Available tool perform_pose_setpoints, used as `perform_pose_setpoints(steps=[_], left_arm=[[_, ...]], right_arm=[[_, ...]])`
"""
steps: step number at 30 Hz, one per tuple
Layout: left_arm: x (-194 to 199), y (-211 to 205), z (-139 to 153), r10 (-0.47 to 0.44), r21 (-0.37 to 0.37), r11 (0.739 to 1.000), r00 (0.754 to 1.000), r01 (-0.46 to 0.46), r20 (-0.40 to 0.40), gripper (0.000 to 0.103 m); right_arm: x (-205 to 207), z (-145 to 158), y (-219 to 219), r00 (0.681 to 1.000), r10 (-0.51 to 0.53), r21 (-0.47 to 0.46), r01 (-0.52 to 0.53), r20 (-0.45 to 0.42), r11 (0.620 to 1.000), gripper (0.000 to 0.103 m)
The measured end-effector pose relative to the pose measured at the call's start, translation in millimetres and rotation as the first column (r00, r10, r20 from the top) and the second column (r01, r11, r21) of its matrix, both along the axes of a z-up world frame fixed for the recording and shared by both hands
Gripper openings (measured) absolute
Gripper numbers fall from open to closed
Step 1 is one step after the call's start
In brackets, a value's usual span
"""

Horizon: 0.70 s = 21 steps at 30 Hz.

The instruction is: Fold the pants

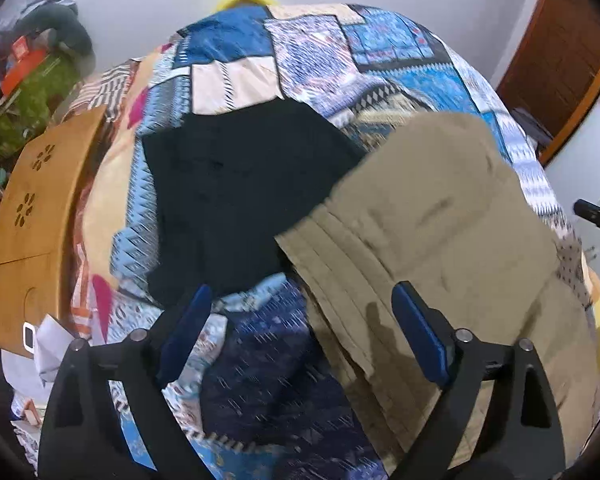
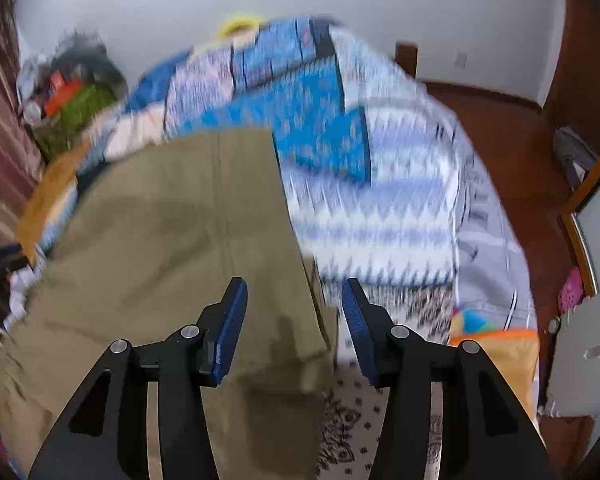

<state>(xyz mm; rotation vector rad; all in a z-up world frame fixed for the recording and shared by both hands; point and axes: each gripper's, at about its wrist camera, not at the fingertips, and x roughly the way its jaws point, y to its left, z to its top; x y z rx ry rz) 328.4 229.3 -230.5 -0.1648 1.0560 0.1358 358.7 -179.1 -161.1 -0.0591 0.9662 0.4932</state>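
Khaki pants point(image 1: 440, 240) lie flat on a patchwork bedspread point(image 1: 308, 52), filling the right of the left wrist view. They also show in the right wrist view point(image 2: 172, 232), blurred, at left and centre. My left gripper point(image 1: 302, 300) is open and empty, hovering over the pants' left edge. My right gripper point(image 2: 296, 304) is open and empty above the pants' right edge. A black garment point(image 1: 236, 200) lies folded to the left of the pants.
A wooden lap table point(image 1: 36, 208) sits at the bed's left edge. Clutter point(image 1: 32, 76) is piled at the far left. Wooden floor point(image 2: 512, 148) and a door point(image 1: 560, 56) lie to the right. The other gripper's tip point(image 1: 596, 216) shows at the right.
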Motion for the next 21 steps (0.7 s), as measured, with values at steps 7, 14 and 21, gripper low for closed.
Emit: perform_pose_setpoints(steps=[7,14,21], left_arm=[[36,31,-17,0.081,-0.064,0.995,0.997,-0.082,-0.004,0.096],[76,32,-68,0.052,-0.138,0.988,0.991,-0.069,-0.124,0.096],[81,28,-97,0.019,-0.242,0.969,0.992,-0.049,-0.124,0.095]], right_arm=[[23,19,35,0.995,0.0,0.059,-0.006,0.097,0.998,0.064],[64,-7,74,0.996,0.046,0.012,-0.047,0.076,0.999,0.064],[106,-44,102,1.0,0.025,0.008,-0.025,0.009,1.0,0.064]])
